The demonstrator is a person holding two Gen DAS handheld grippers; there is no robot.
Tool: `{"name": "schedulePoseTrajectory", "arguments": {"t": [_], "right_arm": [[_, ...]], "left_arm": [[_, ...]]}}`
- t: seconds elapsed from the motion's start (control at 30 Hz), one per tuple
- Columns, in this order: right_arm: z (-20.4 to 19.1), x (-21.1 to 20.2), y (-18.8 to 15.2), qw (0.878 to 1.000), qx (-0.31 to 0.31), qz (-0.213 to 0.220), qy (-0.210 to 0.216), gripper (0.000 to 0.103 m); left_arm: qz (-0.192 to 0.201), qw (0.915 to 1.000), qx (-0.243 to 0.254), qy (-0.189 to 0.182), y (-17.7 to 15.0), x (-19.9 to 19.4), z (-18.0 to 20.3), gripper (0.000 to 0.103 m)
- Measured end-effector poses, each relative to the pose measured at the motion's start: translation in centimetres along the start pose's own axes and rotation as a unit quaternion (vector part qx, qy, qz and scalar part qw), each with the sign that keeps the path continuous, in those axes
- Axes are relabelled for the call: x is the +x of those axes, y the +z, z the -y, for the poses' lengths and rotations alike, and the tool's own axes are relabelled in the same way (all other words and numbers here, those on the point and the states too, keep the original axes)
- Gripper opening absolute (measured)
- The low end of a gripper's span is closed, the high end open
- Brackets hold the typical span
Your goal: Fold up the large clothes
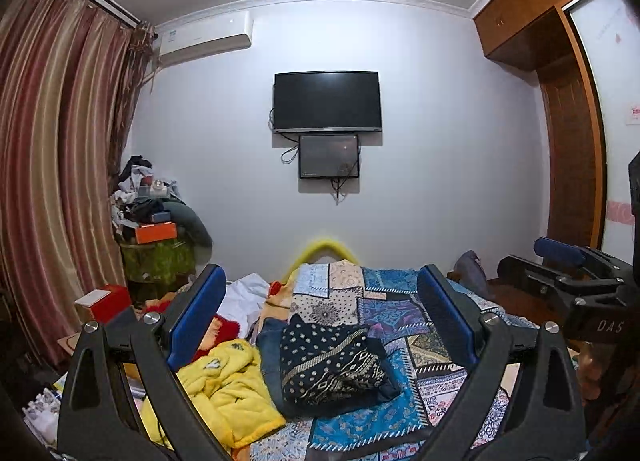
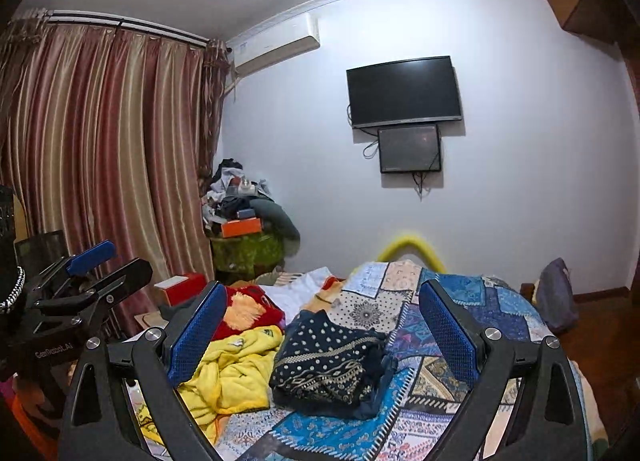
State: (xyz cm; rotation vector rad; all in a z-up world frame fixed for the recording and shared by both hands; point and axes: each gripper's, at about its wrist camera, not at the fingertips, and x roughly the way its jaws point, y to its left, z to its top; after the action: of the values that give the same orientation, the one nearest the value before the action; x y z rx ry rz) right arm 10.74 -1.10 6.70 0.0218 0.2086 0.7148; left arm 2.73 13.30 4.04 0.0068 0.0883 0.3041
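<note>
Dark patterned garment [image 1: 334,361]: lies bunched and partly folded in a heap on the patchwork bedspread [image 1: 400,301], mid-bed, just beside a yellow fleece garment [image 1: 228,389].
Left gripper [image 1: 320,321]: jaws spread wide, holding nothing, above the bed and clear of the cloth.
Right gripper [image 2: 322,335]: same, spread and empty, hovering short of the heap.
Handling: looks like thin soft fabric, light, limp, will sag and slide on itself; no stiffness to rely on.
Grip point: probably the two corners of one outer edge, one per gripper; layers in the heap are hard to tell apart.
Risk: pinching the bedspread along with the cloth.
</note>
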Motion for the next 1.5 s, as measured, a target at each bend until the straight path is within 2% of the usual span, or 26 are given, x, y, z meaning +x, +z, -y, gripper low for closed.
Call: {"name": "schedulePoseTrajectory", "arguments": {"t": [0.2, 0.33, 0.43, 1.5], "right_arm": [[-0.3, -0.5, -1.4, 0.999, -0.001, -0.027, -0.021, 0.096], [-0.4, -0.3, -2.0, 0.999, -0.003, -0.041, -0.034, 0.097], [-0.3, -0.2, -2.3, 0.998, -0.002, -0.053, -0.03, 0.097], [0.5, 0.5, -2.7, 0.997, 0.007, -0.058, -0.044, 0.098]], "left_arm": [[-0.018, 0.9997, -0.015, -0.011, -1.1, 0.1, 0.0, 0.098], [-0.026, 0.9996, -0.013, -0.002, -1.5, 0.4, -0.1, 0.098], [-0.031, 0.9994, -0.015, -0.003, -1.9, 0.6, -0.2, 0.098], [-0.06, 0.9977, -0.03, -0.008, -2.7, 1.8, -0.7, 0.103]]}}
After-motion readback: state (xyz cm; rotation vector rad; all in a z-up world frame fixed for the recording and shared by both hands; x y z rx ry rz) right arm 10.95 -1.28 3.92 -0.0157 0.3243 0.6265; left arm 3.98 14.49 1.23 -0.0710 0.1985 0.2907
